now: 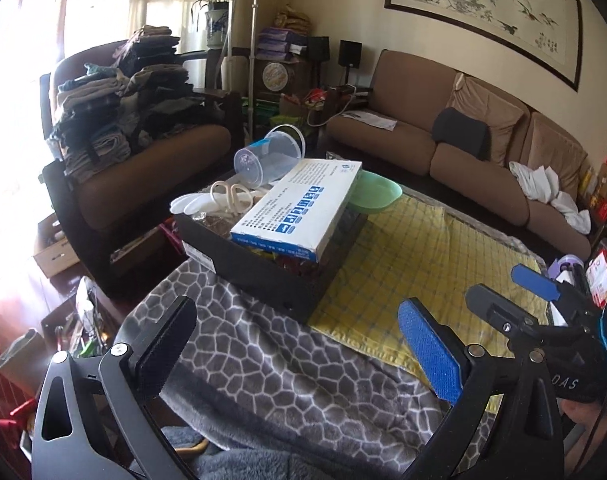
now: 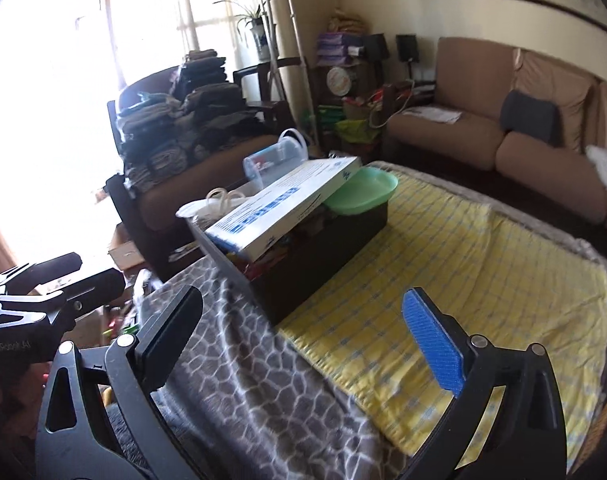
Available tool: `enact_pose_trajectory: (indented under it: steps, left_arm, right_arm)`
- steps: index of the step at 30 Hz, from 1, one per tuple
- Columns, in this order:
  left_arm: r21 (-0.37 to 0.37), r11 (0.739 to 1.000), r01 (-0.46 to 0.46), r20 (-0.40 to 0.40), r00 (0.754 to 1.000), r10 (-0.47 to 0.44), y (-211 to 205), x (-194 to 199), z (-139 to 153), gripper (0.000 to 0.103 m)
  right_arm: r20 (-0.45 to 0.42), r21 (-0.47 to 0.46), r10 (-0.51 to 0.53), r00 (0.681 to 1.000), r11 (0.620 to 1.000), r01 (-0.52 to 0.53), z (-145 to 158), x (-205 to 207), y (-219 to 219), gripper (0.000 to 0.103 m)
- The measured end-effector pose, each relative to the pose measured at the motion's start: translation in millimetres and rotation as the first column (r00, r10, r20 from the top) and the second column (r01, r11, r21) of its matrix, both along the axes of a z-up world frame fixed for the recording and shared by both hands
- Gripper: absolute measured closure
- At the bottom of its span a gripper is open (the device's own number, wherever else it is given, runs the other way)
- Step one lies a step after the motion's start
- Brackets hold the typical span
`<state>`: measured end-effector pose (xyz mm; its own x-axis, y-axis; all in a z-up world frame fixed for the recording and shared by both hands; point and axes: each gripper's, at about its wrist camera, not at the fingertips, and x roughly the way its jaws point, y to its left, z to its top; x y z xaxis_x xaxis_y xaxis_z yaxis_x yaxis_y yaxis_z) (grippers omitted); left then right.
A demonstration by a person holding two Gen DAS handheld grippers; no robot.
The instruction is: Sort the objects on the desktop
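Both grippers are clear of the work: the left gripper (image 1: 299, 340) and the right gripper (image 2: 303, 340) stand with jaws fully apart and nothing between them, each pointing obliquely down over the covered tabletop (image 1: 423, 248). The black storage box (image 1: 271, 276) sits ahead of both, toward the far left part of the surface, straddling the grey patterned blanket (image 1: 263, 360) and the yellow checked cloth (image 2: 463, 264). It already holds the sorted items: a white-and-blue carton (image 1: 299, 208) laid slantwise across the top, a clear plastic cup (image 1: 271, 156) on its side at the rear, cream-handled scissors (image 1: 233, 196) at the left rear corner, and a green dish (image 1: 375, 196) at the right rear. The box is well apart from either set of jaws. No loose item remains on the visible cloth between the jaws and the box; some small items show at the right edge of the left wrist view, their nature unclear. Judged from this, the placing step is finished and the task is near its end. The next move calls for locating any remaining object, probably at the right edge, and approaching with jaws held open.
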<state>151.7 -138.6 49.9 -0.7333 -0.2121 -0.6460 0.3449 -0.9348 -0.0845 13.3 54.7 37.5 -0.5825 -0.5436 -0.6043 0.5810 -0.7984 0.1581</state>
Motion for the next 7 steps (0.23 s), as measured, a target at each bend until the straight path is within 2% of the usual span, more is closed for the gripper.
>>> enact_pose_trajectory:
  steps: [5, 7]
  left_arm:
    - [-0.09, 0.996, 0.005, -0.002, 1.0, -0.005, 29, 24, 13, 0.0]
    - [-0.091, 0.996, 0.002, -0.012, 1.0, -0.003, 35, 35, 18, 0.0]
  right_arm:
    - [-0.033, -0.022, -0.004, 0.999, 1.0, 0.003, 16, 18, 19, 0.002]
    - [-0.036, -0.069, 0.019, 0.999, 0.997, -0.021, 23, 26, 28, 0.002]
